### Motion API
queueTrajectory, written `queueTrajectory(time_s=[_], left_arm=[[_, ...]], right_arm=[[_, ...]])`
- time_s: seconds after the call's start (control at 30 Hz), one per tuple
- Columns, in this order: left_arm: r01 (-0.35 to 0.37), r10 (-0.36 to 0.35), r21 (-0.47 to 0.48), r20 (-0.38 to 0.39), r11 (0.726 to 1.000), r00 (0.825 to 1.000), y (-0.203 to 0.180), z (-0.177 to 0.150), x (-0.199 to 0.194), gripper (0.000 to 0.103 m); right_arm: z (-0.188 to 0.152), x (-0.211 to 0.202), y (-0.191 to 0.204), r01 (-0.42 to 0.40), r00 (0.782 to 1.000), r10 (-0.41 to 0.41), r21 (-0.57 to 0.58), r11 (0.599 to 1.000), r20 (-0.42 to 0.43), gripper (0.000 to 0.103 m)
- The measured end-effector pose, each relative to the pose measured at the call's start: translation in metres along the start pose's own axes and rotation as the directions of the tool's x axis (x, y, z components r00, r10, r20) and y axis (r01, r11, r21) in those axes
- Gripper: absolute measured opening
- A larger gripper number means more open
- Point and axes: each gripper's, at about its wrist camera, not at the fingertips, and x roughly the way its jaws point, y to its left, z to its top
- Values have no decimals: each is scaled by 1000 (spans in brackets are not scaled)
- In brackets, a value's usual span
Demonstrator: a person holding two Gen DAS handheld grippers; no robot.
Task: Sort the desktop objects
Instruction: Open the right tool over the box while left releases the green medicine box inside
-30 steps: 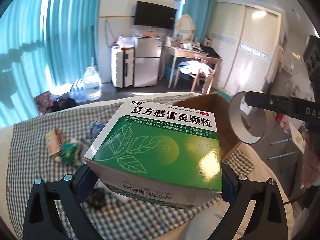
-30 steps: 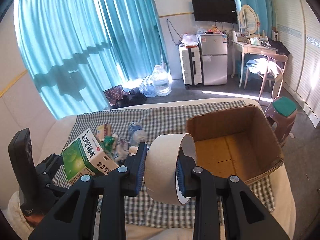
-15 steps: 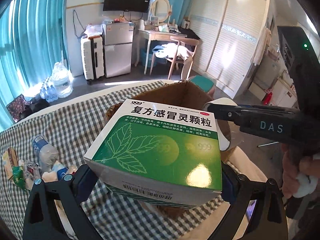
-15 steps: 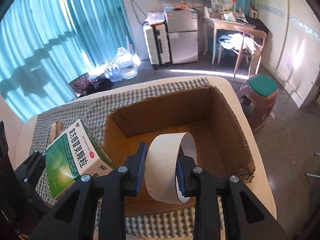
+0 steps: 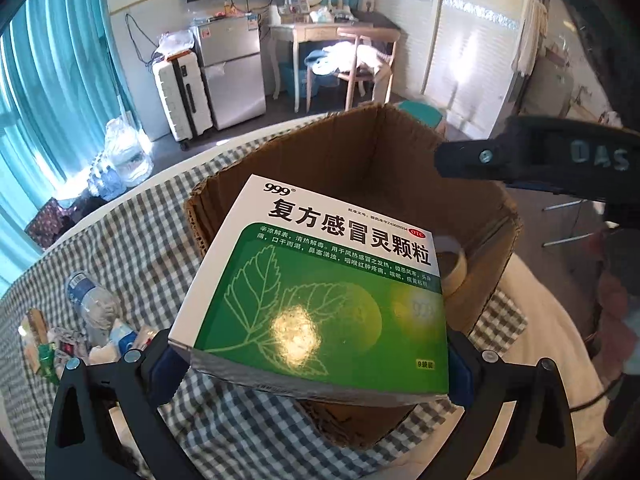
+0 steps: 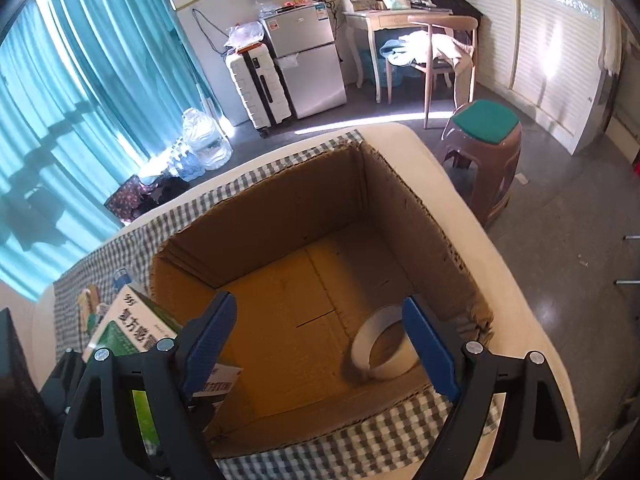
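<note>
Bedroom setting: teal curtains (image 6: 80, 92), a wall TV, a white suitcase (image 6: 258, 88) beside a silver mini fridge (image 6: 308, 64), a wooden chair (image 6: 440, 52) at a dressing table, and a brown stool with a green seat (image 6: 486, 160). The work surface is a cream-edged tabletop under a grey-and-white checked cloth (image 5: 132, 236). An open cardboard box (image 6: 280, 216) sits on the cloth near the right end. Left gripper (image 5: 316, 360): jaws pinching a green-and-white medicine box (image 5: 320, 288) by its two sides, printed face up; the box is held above the near-left edge of the cardboard box. In the right wrist view it shows at the lower left, partly behind the gripper finger. Right gripper (image 6: 320, 344): jaws spread wide with nothing between them, positioned over the open cardboard box. A roll of beige tape (image 6: 384, 344) lies on the floor of the cardboard box in its near-right corner, close to the wall; also visible in the left wrist view past the medicine box's right edge. On the cloth to the left of the cardboard box: a plastic water bottle (image 5: 90, 300) lying on its side next to a cluster of small packets and wrappers (image 5: 52, 344), too small to identify individually.
</note>
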Motion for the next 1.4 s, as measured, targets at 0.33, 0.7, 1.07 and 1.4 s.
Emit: queueTrajectory(time_s=[0.33,0.7,1.07,1.4], left_arm=[[15,-15,15,8,1000,1000,-3,3,-6,103],[69,-72,63,43,996,996,-14,7,-2,103],[137,-146,102,84,985,986,-24,19,-7,103],[-33,35,-30,102,999,994,36,-42,-38,103]], right_arm=[[-22,2,50,-47,996,22,-298,953,-85,85],[-25,5,16,-184,980,174,-112,977,-94,85],[-26,22,14,-275,949,240,-163,948,-206,85],[-51,-13,11,-240,971,240,-76,968,-2,86]])
